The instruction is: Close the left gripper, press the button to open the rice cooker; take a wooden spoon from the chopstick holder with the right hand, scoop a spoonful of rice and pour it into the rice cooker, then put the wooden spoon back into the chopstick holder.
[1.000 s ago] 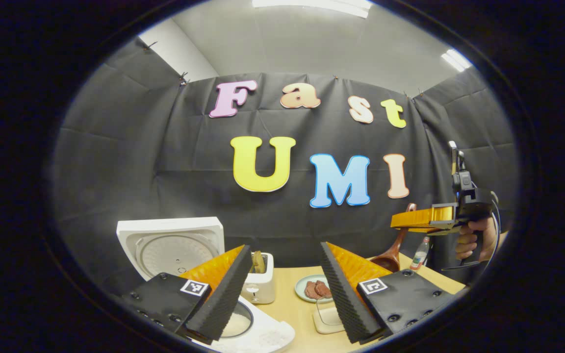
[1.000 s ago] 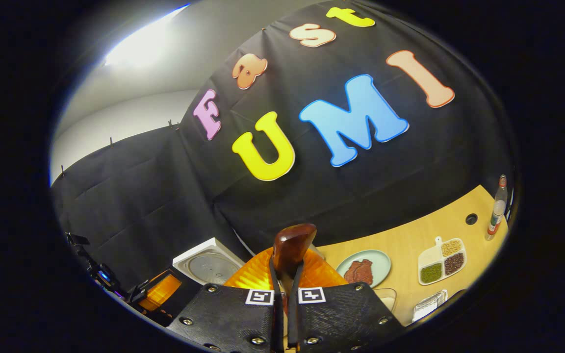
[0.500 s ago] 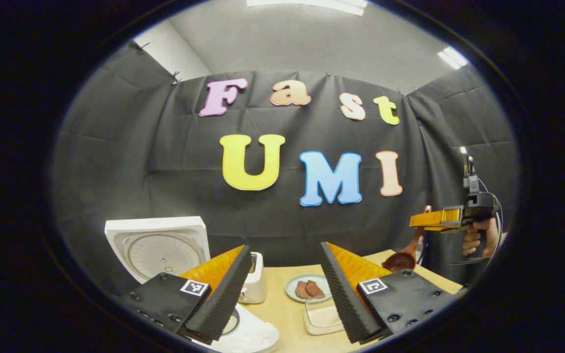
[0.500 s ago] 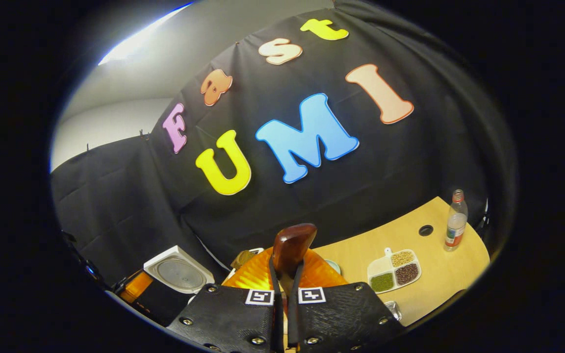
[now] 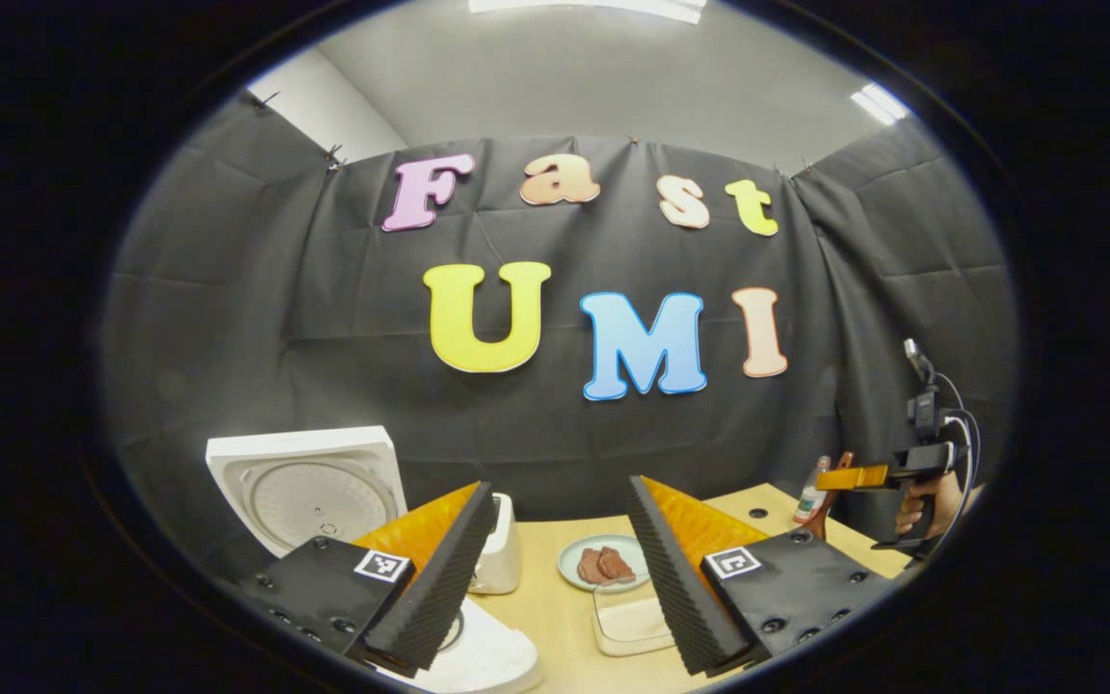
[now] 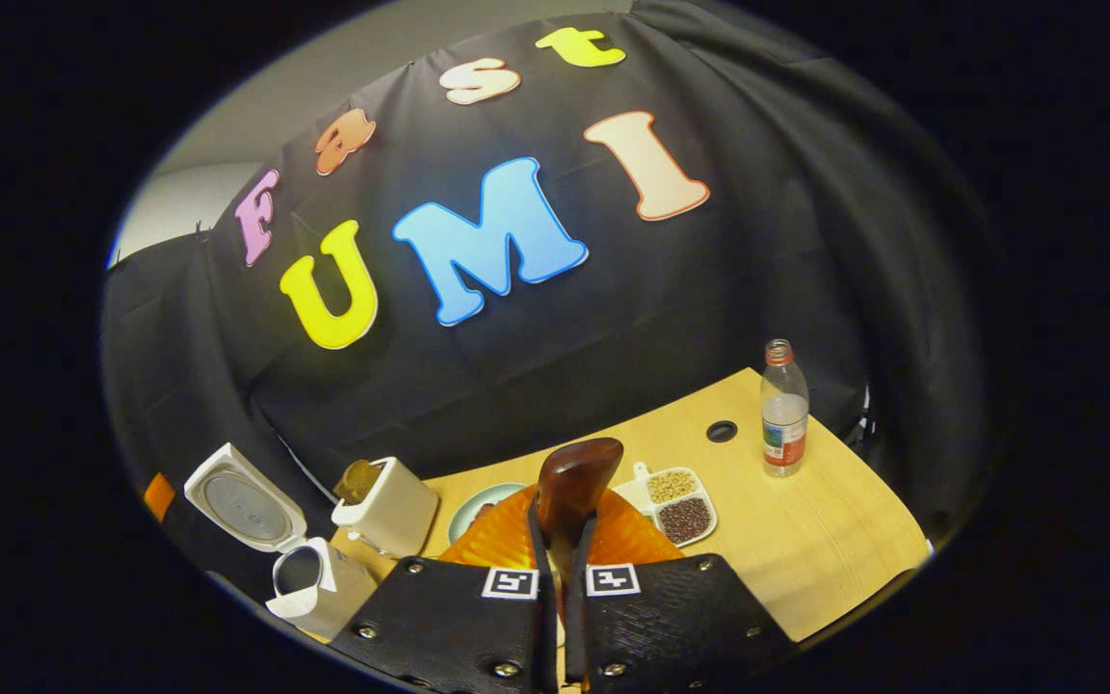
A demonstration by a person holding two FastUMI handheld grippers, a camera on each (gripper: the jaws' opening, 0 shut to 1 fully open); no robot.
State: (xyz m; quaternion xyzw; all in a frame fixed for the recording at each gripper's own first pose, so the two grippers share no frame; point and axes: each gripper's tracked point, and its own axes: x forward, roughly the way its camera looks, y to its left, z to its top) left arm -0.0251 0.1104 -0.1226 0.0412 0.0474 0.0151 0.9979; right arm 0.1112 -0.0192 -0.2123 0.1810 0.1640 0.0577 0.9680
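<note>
My right gripper (image 6: 560, 554) is shut on the handle of the dark wooden spoon (image 6: 574, 480), whose end sticks up between the fingers. In the left gripper view that gripper (image 5: 865, 476) is far right, low over the table and held by a hand (image 5: 921, 501), with the spoon (image 5: 827, 511) hanging below it. The white rice cooker (image 6: 300, 578) stands open at the left, lid (image 6: 242, 501) raised. My left gripper (image 5: 555, 578) is open and holds nothing, with the cooker's lid (image 5: 309, 487) and body (image 5: 488, 660) just to its left.
On the wooden table (image 6: 806, 540) stand a white toaster (image 6: 391, 511) with bread, a plate (image 5: 598, 564) of meat, a clear box (image 5: 627, 617), a divided dish (image 6: 675, 501) of grains and a bottle (image 6: 784, 410). A round hole (image 6: 721, 431) lies near the bottle.
The right gripper has carried the spoon to the right and downward, away from the cooker. Its view has swung toward the table's right side. The left gripper has stayed open and barely shifted.
</note>
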